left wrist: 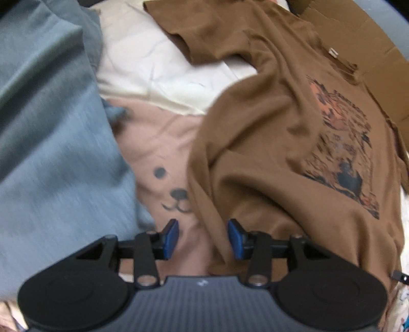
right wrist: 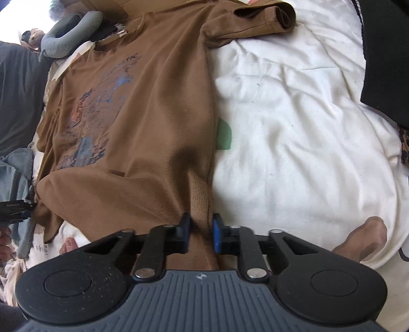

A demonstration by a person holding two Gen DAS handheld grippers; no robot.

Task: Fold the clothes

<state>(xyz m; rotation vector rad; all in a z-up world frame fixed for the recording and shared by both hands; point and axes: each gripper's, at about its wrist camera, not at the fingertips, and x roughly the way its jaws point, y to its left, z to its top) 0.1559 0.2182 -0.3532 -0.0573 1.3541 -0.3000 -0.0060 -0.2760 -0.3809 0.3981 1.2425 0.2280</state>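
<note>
Left gripper (left wrist: 203, 238) has its blue pads (left wrist: 170, 237) spread wide, nothing between them; the hem edge of the brown t-shirt (left wrist: 268, 153) runs through the gap below, contact unclear. Right gripper (right wrist: 200, 236) is nearly closed, pinching a fold of the brown t-shirt (right wrist: 143, 122) hem between its pads (right wrist: 216, 236). The shirt lies print-side up, spread on the white bedding (right wrist: 294, 127), one sleeve (right wrist: 255, 18) bunched toward the far edge. Only the left wrist view shows a pink garment with a bear face (left wrist: 166, 178) just left of the shirt and partly under it, a grey-blue garment (left wrist: 51, 140) along the left side, and cardboard (left wrist: 358, 38) in the far right corner past the collar. Only the right wrist view shows a green patch (right wrist: 224, 135) on the bedding touching the shirt's right edge, a black cloth (right wrist: 386, 63) at the right edge, a foot (right wrist: 365, 237) near the right, and the other gripper's black body (right wrist: 15, 210) at the shirt's left hem corner.
</note>
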